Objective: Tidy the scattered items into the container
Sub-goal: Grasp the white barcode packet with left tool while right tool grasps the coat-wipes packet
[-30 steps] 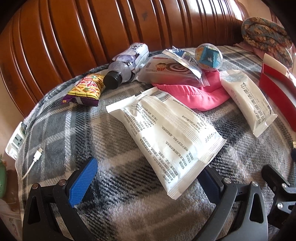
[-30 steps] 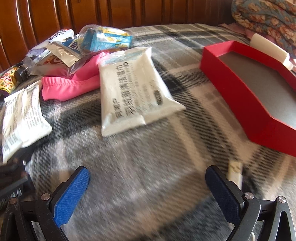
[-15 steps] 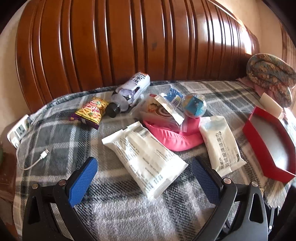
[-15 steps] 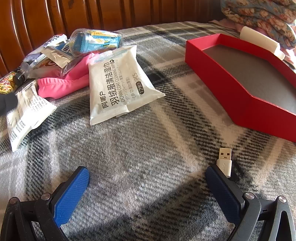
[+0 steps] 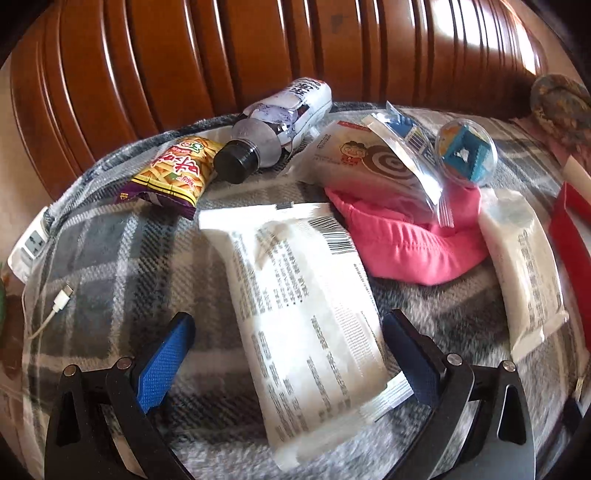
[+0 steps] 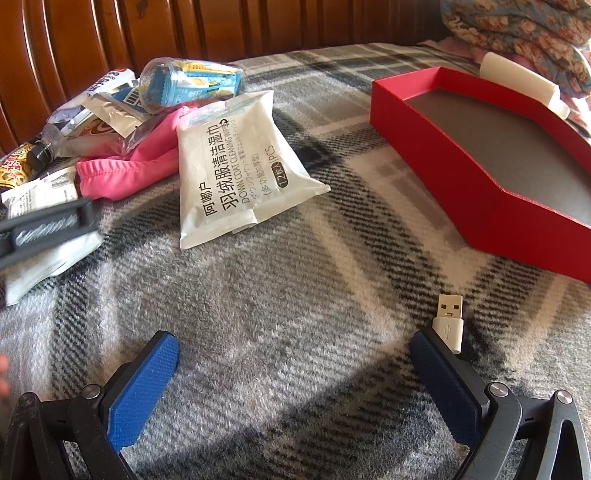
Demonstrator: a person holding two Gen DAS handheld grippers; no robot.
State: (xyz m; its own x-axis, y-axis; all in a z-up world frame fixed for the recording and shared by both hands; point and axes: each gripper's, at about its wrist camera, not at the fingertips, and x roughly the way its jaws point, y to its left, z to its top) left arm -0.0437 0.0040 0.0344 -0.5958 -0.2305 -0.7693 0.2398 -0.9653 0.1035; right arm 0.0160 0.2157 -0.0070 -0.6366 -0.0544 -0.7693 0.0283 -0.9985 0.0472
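Observation:
A big white printed packet (image 5: 306, 314) lies on the plaid blanket, its near half between the spread fingers of my open left gripper (image 5: 288, 354). Beyond it are a chips bag (image 5: 173, 170), a dark-capped bottle (image 5: 273, 122), a swirl-print snack bag (image 5: 369, 162), a pink cloth (image 5: 413, 243) and a clear ball with a blue toy (image 5: 465, 151). A white wipes pack (image 6: 236, 166) lies left of the red box (image 6: 480, 155), whose grey floor is bare. My right gripper (image 6: 293, 369) hovers open over bare blanket. One left finger (image 6: 48, 229) shows over the packet.
A white USB plug (image 6: 448, 321) lies by my right gripper's right finger. At the far left edge are a power strip (image 5: 29, 243) and a charging cable (image 5: 55, 306). A wooden headboard (image 5: 221, 55) runs behind; floral bedding (image 6: 517, 33) is past the box.
My left gripper pulled back and up, then dropped in again so its fingers flank the white packet. The right gripper shifted slightly; a left finger has entered its view.

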